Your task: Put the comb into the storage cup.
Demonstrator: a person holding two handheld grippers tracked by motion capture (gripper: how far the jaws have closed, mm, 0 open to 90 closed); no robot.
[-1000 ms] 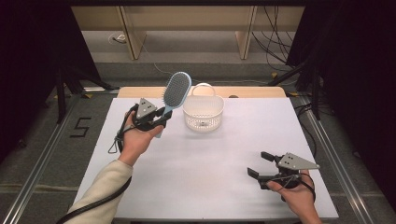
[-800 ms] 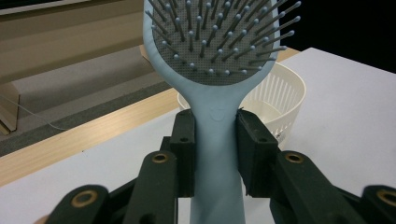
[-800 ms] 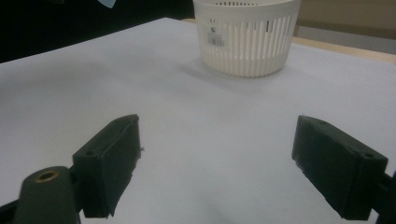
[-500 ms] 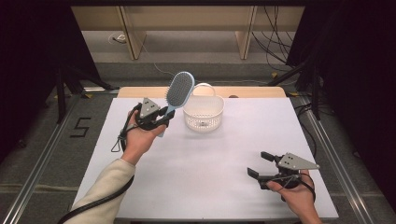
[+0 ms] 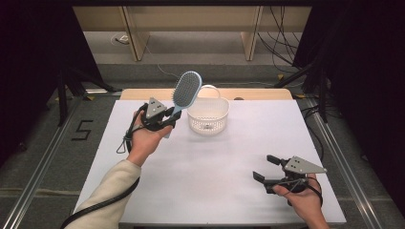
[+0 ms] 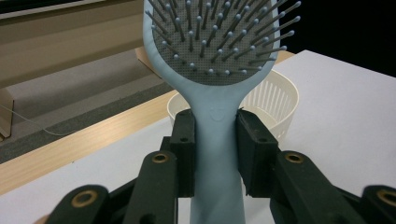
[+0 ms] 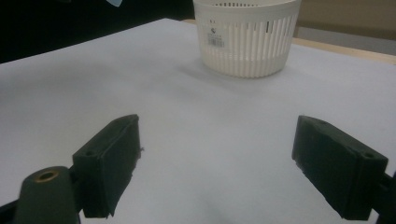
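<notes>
Hairbrush (image 5: 184, 94) nearer basket (image 5: 208, 115), between fingers (image 6: 184, 140)

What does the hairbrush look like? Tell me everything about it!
The hairbrush is pale blue and looks like smooth plastic. Its oval head has a grey pad full of thin grey bristles with small rounded tips. It is lifted off the table, head tilted up and away, beside the white basket without touching it. The left gripper clamps its handle just below the head, one black jaw on each side.
</notes>
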